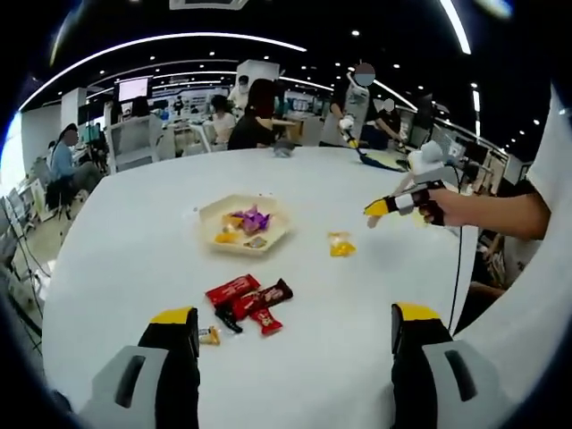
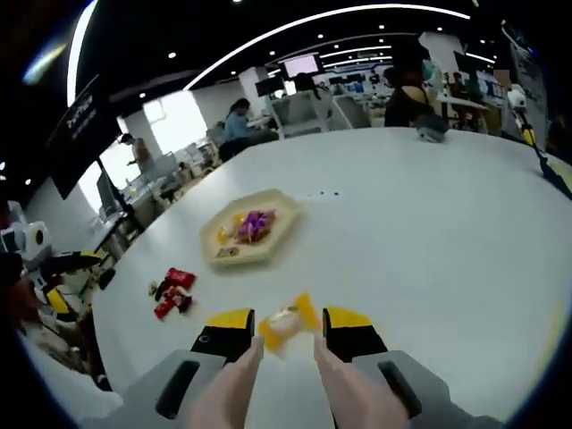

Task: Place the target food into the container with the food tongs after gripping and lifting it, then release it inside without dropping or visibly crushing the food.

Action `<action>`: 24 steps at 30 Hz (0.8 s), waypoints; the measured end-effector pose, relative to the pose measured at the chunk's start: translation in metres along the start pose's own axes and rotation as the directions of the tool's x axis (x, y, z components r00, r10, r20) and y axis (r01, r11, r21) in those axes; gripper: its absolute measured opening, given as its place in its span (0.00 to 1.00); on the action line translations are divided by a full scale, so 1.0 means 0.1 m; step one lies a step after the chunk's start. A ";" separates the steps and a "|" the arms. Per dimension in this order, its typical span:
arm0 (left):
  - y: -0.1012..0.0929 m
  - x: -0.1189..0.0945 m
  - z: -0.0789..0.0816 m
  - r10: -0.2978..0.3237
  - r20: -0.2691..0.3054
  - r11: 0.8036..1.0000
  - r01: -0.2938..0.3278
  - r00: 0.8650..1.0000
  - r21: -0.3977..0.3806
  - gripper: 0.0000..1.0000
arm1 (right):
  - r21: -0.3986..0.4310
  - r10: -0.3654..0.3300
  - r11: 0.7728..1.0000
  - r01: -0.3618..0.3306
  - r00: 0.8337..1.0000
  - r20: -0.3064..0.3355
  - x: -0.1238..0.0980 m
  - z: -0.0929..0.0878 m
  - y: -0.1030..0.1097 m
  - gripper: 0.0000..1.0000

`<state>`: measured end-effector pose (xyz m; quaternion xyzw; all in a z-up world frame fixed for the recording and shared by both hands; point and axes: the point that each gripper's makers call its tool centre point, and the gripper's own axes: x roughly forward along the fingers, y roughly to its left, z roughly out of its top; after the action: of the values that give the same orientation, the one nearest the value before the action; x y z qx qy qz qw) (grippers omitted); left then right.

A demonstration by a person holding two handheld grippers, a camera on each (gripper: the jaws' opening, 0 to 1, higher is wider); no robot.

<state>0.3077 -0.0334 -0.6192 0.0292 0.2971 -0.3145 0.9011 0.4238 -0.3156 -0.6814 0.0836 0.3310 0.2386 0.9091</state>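
Observation:
A yellow-wrapped candy (image 2: 286, 326) (image 1: 341, 244) lies on the white table. A pale hexagonal tray (image 2: 268, 248) (image 1: 277, 234) holds several wrapped sweets, one of them purple. My right gripper (image 2: 288, 332) (image 1: 382, 209) is shut on beige food tongs (image 2: 234, 386), whose two arms run along the inside of its jaws and stand apart. The candy sits just beyond the tong tips, low over the table. It looks untouched in the left gripper view. My left gripper (image 1: 295, 320) hangs wide open near the table's front, with nothing between its jaws.
Red and dark snack bars (image 1: 248, 299) (image 2: 173, 290) and a small gold sweet (image 1: 210, 335) lie in front of the tray. A hand and forearm (image 1: 487, 210) hold the right gripper. People sit at desks beyond the table's far edge (image 1: 268, 152).

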 end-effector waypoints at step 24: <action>0.10 -0.14 -0.06 0.071 0.005 0.996 -0.071 0.997 -0.052 0.88 | 0.058 0.022 0.998 -0.021 1.000 -0.018 0.36 0.03 -0.02 0.30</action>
<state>0.3016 -0.0166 -0.6179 0.0155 0.3008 -0.2747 0.9131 0.4502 -0.2995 -0.7001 0.1114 0.3452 0.2395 0.9006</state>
